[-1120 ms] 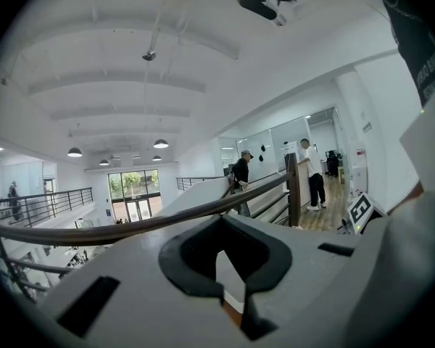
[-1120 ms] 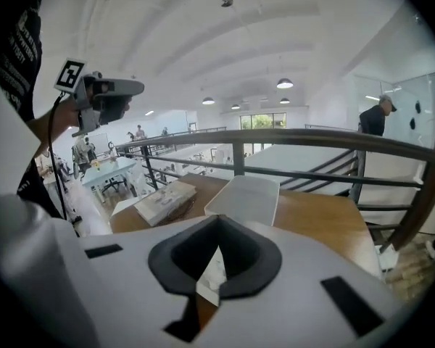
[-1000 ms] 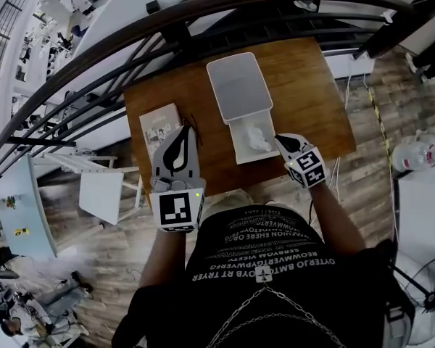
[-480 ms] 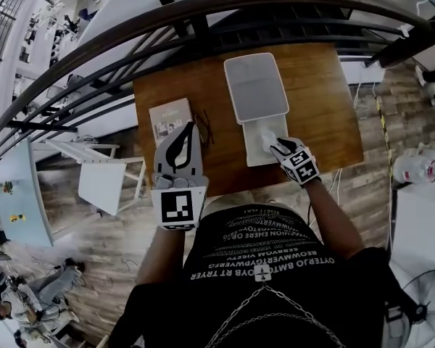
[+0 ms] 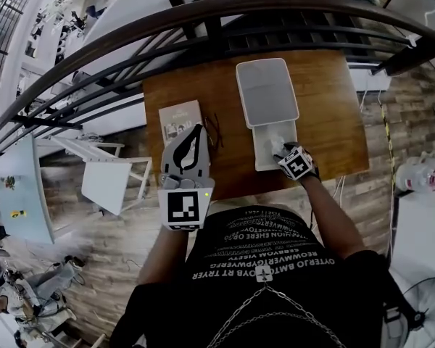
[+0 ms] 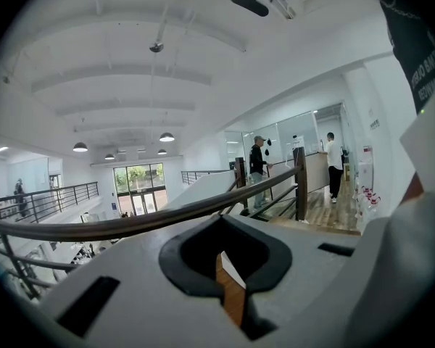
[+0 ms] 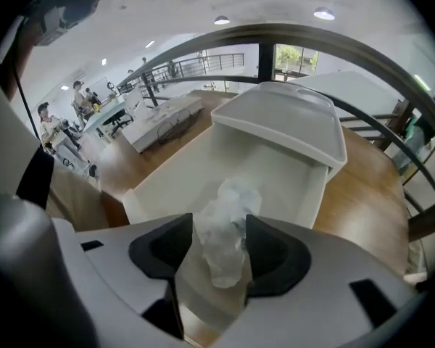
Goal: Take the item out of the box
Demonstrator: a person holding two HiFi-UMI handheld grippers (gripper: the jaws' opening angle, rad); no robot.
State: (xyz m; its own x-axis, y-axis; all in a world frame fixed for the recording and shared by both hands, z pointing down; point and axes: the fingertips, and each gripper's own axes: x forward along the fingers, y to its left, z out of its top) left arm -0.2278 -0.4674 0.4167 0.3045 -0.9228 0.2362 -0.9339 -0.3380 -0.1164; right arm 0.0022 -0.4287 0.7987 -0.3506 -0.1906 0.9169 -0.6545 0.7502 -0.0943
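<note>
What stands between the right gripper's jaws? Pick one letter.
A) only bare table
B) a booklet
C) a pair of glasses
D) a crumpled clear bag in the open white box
D: the right gripper view shows the crumpled clear bag lying in the white box, between the opening jaws of the right gripper, whose pads do not press it.

The head view shows a black short-sleeved T-shirt [image 5: 275,296] at 6 o'clock, with rows of pale block lettering [image 5: 264,246] across the chest. A thin metal chain [image 5: 235,312] hangs in a V from a small square clasp [image 5: 262,274]. At 4 o'clock a dark strap [image 5: 391,314], possibly a bag's, crosses the shoulder. At 11 o'clock from the lettering, the left gripper [image 5: 196,130] has a pale grey shell, black jaw lining, a black-and-white marker cube [image 5: 181,209] and a small green light [image 5: 201,193].
</note>
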